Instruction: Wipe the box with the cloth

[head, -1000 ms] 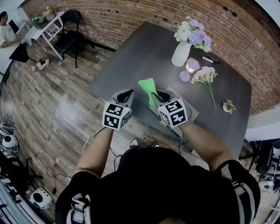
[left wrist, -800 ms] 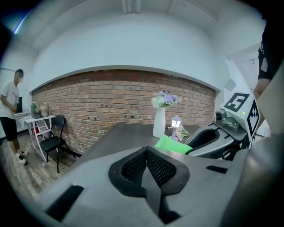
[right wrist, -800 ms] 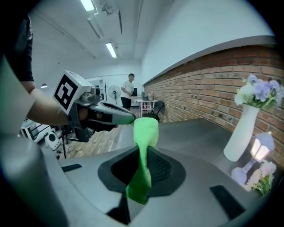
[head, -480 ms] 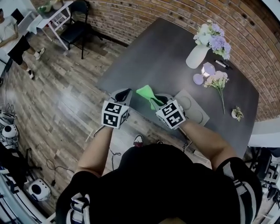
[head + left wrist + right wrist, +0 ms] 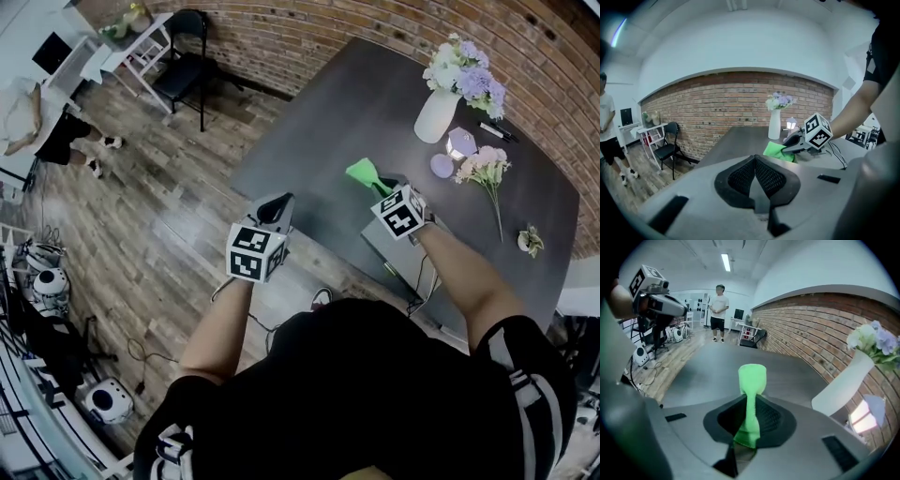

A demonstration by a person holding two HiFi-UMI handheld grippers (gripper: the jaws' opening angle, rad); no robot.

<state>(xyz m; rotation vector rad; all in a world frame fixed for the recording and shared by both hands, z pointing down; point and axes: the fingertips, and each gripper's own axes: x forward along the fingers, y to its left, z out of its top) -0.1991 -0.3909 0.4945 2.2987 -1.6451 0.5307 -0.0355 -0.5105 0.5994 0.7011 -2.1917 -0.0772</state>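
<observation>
Two grippers up. Left gripper (image 5: 274,208), well left of vase (image 5: 438,114), off counter (image 5: 356,103) edge: jaws pressed together, nothing between. Grey box (image 5: 382,251) on counter this side of vase, under right forearm (image 5: 464,281). Right gripper (image 5: 381,189) closer to vase, jaws pinching green cloth (image 5: 364,173).

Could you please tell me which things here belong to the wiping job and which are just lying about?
For the job: green cloth, pinched in the right hand-held gripper; grey box, on the table.
Lying about: vase of flowers; loose flower sprig; small lamp; pen; chair.
</observation>
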